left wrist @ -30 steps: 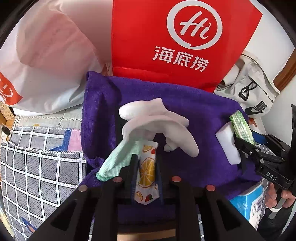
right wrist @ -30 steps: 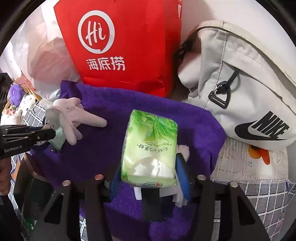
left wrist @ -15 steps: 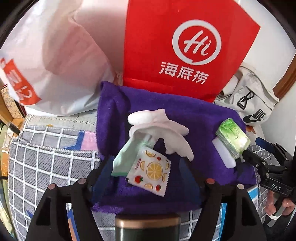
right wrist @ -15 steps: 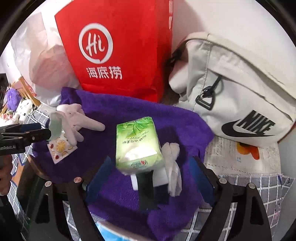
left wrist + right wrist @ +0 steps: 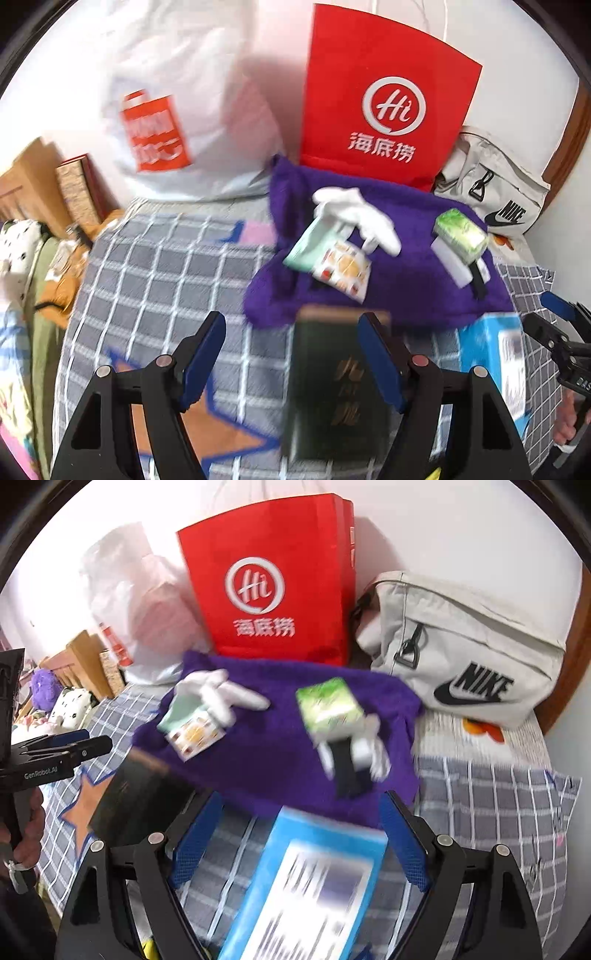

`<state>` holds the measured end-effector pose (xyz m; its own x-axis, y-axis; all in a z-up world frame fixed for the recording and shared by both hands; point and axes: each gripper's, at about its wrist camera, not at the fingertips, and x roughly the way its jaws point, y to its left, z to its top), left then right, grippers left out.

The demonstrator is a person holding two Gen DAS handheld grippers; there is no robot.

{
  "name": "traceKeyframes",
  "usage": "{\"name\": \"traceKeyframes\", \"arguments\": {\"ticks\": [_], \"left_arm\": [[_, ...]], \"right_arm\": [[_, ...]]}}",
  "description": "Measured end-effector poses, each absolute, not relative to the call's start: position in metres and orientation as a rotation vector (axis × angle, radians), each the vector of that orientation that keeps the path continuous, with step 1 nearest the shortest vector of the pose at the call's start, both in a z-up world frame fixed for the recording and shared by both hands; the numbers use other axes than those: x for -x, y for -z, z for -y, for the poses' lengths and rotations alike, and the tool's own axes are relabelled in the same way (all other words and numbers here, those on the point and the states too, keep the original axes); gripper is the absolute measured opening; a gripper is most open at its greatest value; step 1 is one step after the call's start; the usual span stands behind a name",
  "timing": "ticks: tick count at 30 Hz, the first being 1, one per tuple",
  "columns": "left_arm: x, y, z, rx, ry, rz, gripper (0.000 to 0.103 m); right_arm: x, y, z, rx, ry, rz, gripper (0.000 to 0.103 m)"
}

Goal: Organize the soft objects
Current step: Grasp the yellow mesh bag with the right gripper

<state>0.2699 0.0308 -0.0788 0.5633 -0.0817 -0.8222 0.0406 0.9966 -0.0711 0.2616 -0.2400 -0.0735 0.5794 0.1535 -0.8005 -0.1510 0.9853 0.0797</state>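
Blurred beyond reading: print on the blue box between the right tongs, its near end cut off by the frame edge. Smeared too: gold characters on the dark green box beside the left tongs, fruit-print packet ahead. Hidden under the green tissue pack: part of a white block.

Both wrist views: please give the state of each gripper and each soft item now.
left gripper: open, empty.
right gripper: open, empty.
green tissue pack: lying on purple towel.
white glove: lying on the towel.
fruit-print packet: on the towel, beside the glove.
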Motion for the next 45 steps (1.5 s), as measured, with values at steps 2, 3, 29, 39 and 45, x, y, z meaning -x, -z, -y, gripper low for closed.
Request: {"name": "traceKeyframes", "arguments": {"ticks": [2,3,29,39,45], "left_arm": [[-0.252,0.080,-0.039,0.041,0.054,-0.970,0.073],[-0.240,0.081,-0.042,0.039,0.052,-0.968,0.073],[-0.121,0.127,-0.050,0.081,0.138,-0.993,0.073],[-0.116,0.146,-0.055,0.078,0.108,-1.047,0.073],[-0.104,0.148,-0.050,0.072,0.121,-1.064,0.073]], "right_arm": [[-0.243,0.076,0.234,0.000,-0.191,-0.948,0.087],[-0.236,0.077,0.231,0.005,-0.198,-0.957,0.087],[-0.115,0.155,0.191,0.035,-0.306,-1.096,0.047],[-0.110,0.152,0.196,-0.020,-0.323,-1.036,0.030],[-0.092,0.134,0.214,-0.047,-0.290,-0.991,0.030]]}}
